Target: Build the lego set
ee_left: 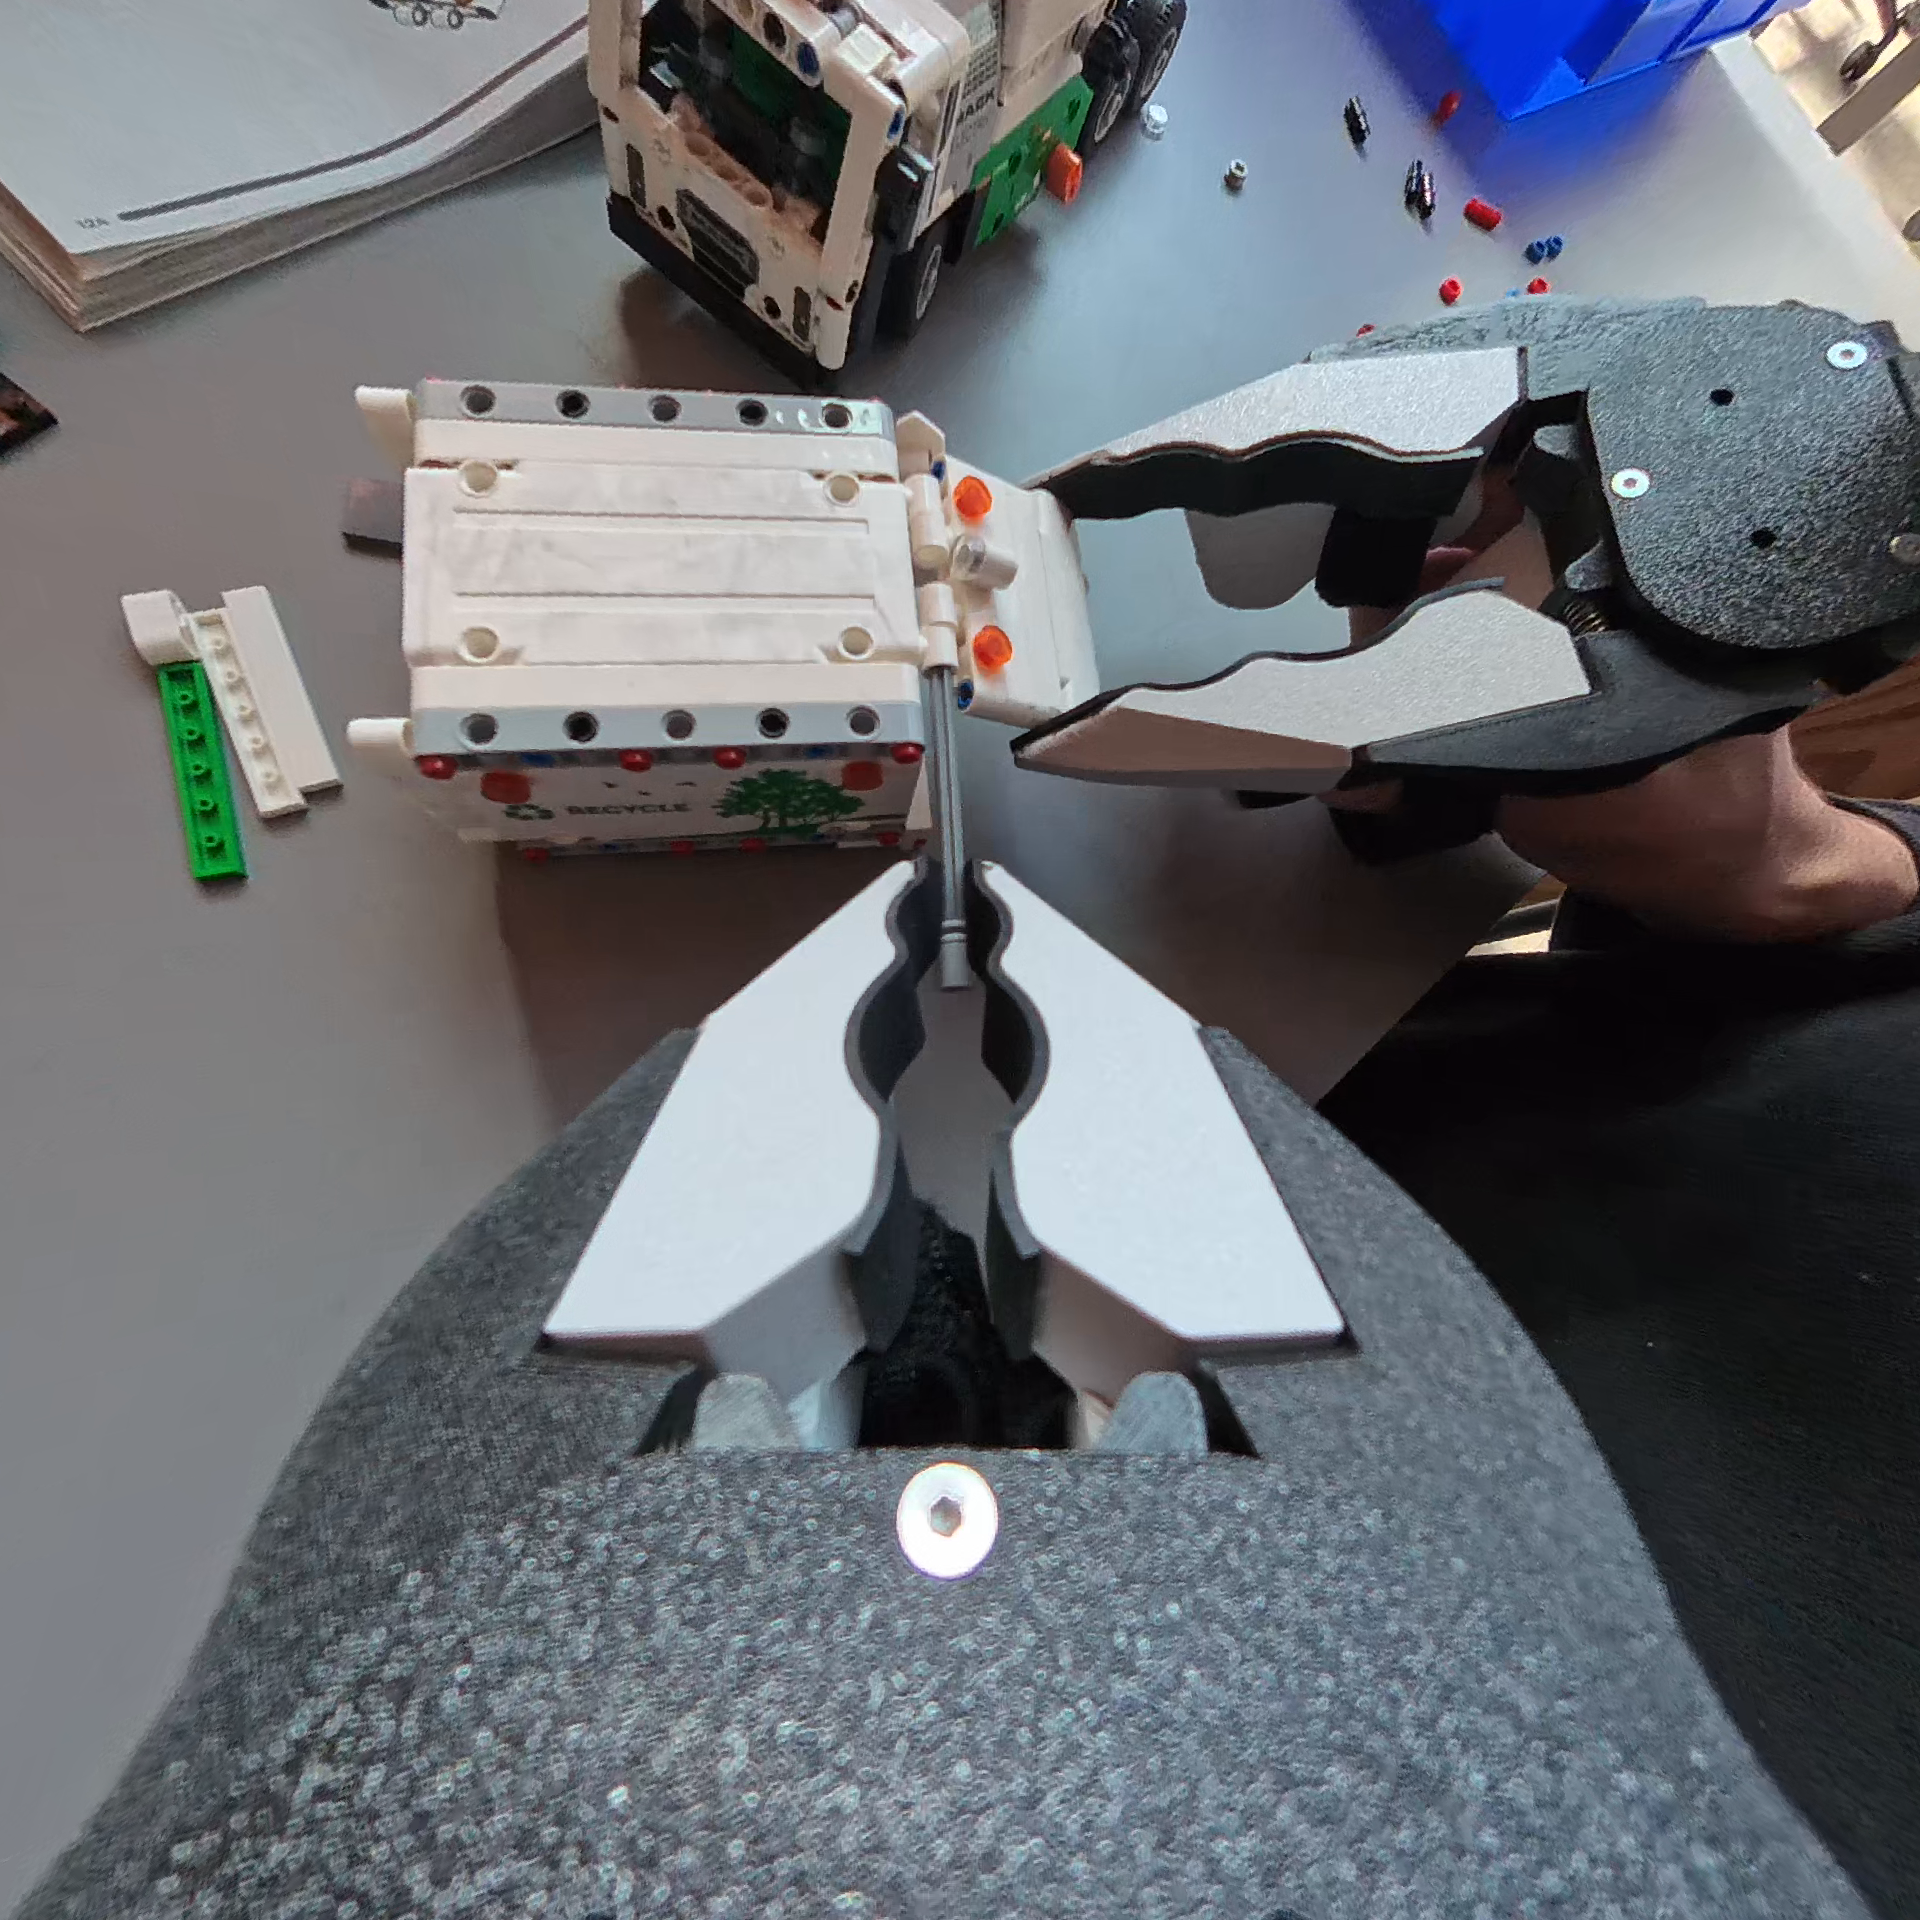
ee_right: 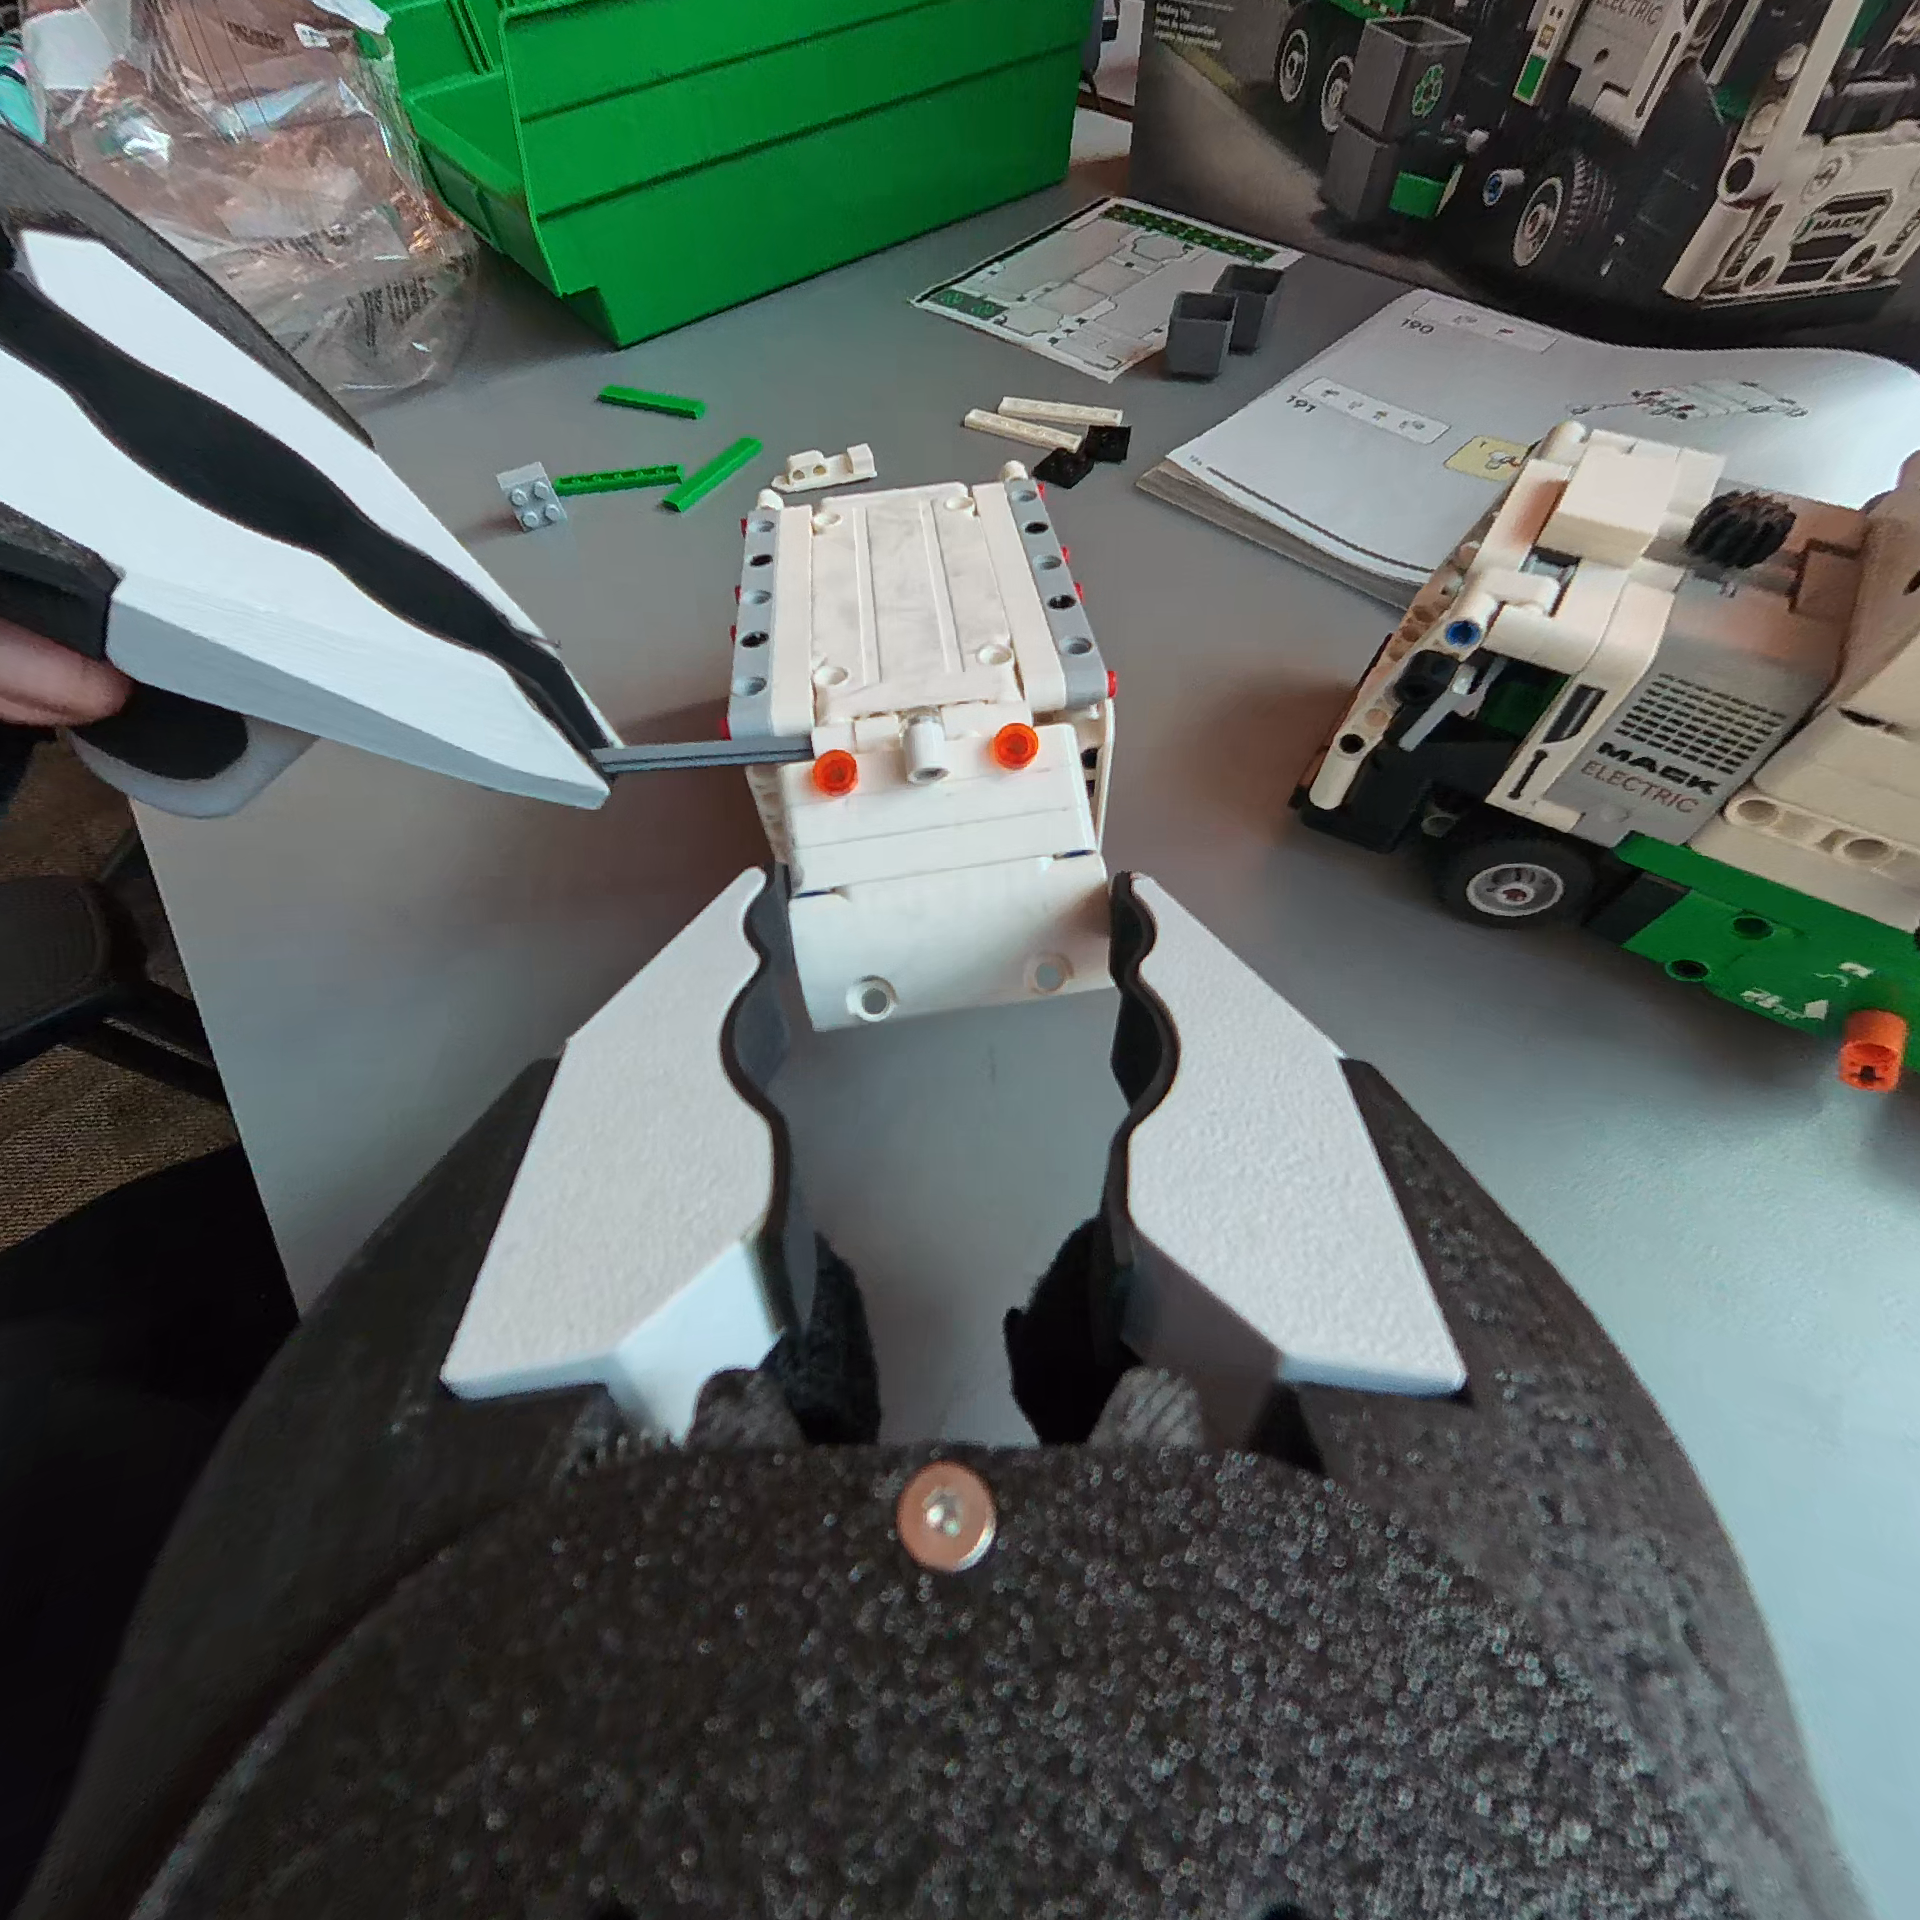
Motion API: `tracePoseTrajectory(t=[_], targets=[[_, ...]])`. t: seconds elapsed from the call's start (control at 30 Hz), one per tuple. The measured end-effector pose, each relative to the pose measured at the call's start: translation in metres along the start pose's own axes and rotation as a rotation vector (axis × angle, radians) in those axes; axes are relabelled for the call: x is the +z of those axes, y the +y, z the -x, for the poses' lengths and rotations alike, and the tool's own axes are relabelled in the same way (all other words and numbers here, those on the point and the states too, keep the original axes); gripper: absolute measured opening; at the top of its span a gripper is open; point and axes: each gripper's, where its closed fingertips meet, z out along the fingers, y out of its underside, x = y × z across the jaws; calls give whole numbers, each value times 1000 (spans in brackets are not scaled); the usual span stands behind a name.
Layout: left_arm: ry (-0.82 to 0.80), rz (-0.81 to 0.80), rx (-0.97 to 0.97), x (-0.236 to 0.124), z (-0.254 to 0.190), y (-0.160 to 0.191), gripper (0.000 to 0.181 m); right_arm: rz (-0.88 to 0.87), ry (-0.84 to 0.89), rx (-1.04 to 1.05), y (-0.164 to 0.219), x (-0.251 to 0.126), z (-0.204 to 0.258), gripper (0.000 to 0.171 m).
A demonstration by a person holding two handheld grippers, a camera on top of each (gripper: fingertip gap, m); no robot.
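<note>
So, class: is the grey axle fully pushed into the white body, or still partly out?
Partly out. Most of the grey axle shows between the white body and the left gripper, whose fingers pinch its free end.

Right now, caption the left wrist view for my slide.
Left claw shut on thin grey axle rod entering white brick-built container body.

White box body (ee_left: 665, 582) with grey holed strips along both long edges, red pins low on its side, two orange studs (ee_left: 971, 499) at the right end, green tree print on the near side. Grey rod (ee_left: 948, 821). Left gripper (ee_left: 948, 904): white fingers, black wavy pads, speckled dark grey shell. Right gripper (ee_right: 940, 935): same colours. Grey table (ee_right: 1455, 1195). Truck (ee_right: 1621, 727): white cab, green frame, black tyres, orange peg. Green bin (ee_right: 748, 156) far left. Green strip (ee_left: 203, 769) and white strips (ee_left: 265, 696) at left. Blue bin (ee_left: 1558, 52) far right; red, blue and black pins (ee_left: 1481, 213) scattered near it.
</note>
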Motion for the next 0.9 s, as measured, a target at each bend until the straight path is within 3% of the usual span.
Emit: tracePoseTrajectory(t=[0.9], targets=[[-3,-59,-86,6,1,-3,2,36,-76,-39,1,4,-1,60]])
